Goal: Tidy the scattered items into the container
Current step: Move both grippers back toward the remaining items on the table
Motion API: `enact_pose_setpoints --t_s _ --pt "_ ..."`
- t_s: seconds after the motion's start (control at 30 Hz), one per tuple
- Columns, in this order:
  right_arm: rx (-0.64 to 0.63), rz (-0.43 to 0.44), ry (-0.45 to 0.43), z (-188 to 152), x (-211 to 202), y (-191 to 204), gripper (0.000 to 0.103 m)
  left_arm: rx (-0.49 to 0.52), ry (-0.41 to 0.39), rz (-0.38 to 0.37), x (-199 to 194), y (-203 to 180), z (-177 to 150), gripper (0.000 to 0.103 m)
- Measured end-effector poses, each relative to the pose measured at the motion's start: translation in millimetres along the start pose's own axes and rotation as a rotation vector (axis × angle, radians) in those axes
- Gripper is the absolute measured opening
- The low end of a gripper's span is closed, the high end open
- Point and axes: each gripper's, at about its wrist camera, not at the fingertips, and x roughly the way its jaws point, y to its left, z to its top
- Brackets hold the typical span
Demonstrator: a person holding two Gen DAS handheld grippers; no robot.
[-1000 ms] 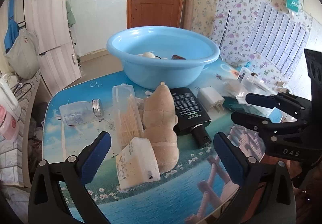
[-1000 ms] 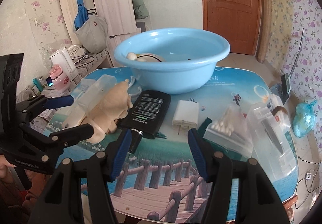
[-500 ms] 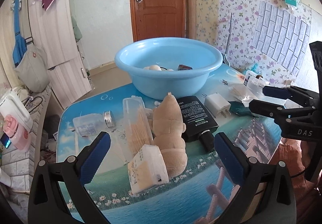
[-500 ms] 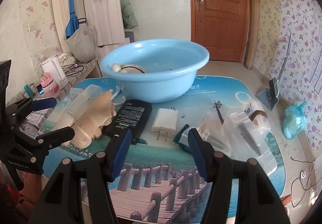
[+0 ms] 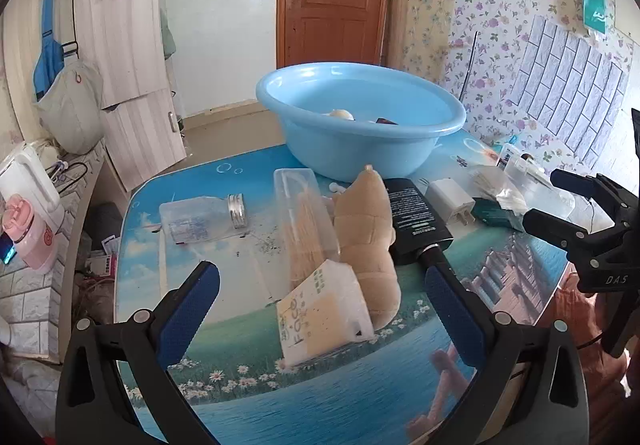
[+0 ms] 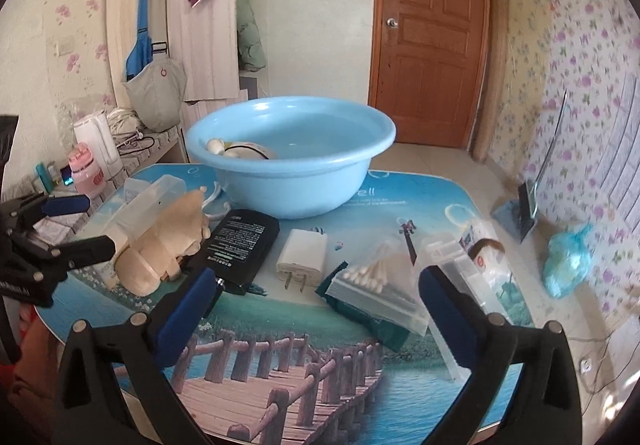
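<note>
Swab bag [image 6: 378, 291] sits right ahead of your right hand-held gripper [image 6: 316, 313], lying on the table [image 6: 280, 349] atop a green packet [image 6: 360, 315]. It looks light, limp and slick, so pinch its thick middle rather than a corner. Those jaws have just been opening and stand wide, nothing between them. Your left hand-held gripper [image 5: 320, 309] also gapes wide, empty, facing the plush [image 5: 366, 229] and box [image 5: 320, 313]. The basin [image 6: 292, 161] waits beyond.
</note>
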Motion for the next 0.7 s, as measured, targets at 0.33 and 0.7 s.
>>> enact_pose_setpoints --t_s 0.33,0.7 --pt "0.052 0.007 0.047 -2.3 -0.6 -16.2 0.103 -0.032 0.027 -0.007 4.4 14.8 -11.2 0.103" --pt "0.11 -0.011 0.064 -14.2 -2.2 -36.8 0.103 -0.072 0.059 -0.042 12.1 22.5 -19.7 0.103"
